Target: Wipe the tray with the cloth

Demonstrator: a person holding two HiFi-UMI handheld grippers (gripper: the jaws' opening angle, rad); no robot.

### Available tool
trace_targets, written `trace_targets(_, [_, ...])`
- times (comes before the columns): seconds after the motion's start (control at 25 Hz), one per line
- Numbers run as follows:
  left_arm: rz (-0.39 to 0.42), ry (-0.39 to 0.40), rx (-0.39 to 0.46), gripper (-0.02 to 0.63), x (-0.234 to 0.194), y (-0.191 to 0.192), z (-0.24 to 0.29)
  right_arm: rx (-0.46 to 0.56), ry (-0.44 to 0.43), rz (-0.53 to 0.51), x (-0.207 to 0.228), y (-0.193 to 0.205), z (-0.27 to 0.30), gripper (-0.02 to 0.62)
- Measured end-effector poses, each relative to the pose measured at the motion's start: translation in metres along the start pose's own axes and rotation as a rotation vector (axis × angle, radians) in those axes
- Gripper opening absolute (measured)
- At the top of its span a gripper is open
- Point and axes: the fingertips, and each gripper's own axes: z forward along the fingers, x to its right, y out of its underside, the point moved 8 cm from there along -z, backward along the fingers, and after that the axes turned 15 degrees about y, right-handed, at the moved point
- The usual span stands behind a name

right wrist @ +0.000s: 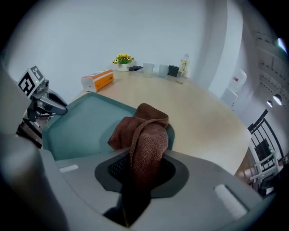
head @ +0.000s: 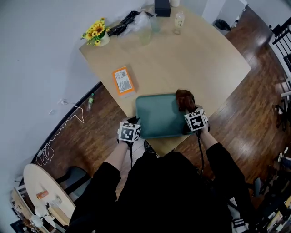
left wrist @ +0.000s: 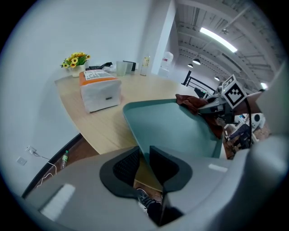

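The person stands at the near edge of a light wooden surface (head: 191,59) with 1 claw in each hand. The green tray (head: 159,116) lies at that near edge, its near side reaching past the surface's rim towards the person.

The left claw (head: 132,127) is at the tray's near left corner. In the left gripper view its 2 jaws stand nearly together, with the tray's thin rim running up between them, so they are clamped on the tray.

The right claw (head: 193,117) is at the tray's right side. In the right gripper view its jaws are pressed onto a bunched fold of the brown cloth (right wrist: 144,135). The cloth rises out of the jaws, and its loose bulk sits over the tray's far right corner, touching the rim there.

Beyond the tray, well apart from it, an orange box (head: 123,81) lies on the surface to the left. At the far edge stand a pot of yellow flowers (head: 96,32), a black bag (head: 125,22), a clear cup (head: 145,34), a small bottle (head: 179,20) and a black box (head: 162,7).

The floor (head: 254,104) is dark wood. A green bottle (head: 90,102) and a white cable (head: 63,127) lie on it by the wall, left of the surface
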Motion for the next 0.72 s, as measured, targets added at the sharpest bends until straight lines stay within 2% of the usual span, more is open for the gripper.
trace_targets(0.12, [0.003,-0.001,0.002,0.054,0.002,-0.002,0.000,0.027,-0.068,-0.025,-0.042,-0.019,-0.010,0.084])
trace_targets(0.32, [0.003,0.011,0.010,0.054,-0.001,-0.003,0.000,0.118,-0.270,-0.244,-0.158,-0.068,-0.023,0.084])
trace_targets(0.44, [-0.011,0.022,0.013,0.054,-0.004,-0.002,-0.001,0.142,-0.335,-0.308,-0.211,-0.088,-0.030,0.086])
trace_targets(0.56, [-0.069,0.037,0.043,0.038,-0.010,-0.001,-0.004,0.141,-0.333,-0.289,-0.224,-0.092,-0.028,0.081])
trace_targets(0.72, [-0.030,0.032,0.021,0.044,-0.009,0.000,-0.002,0.127,-0.299,-0.242,-0.196,-0.078,-0.022,0.081])
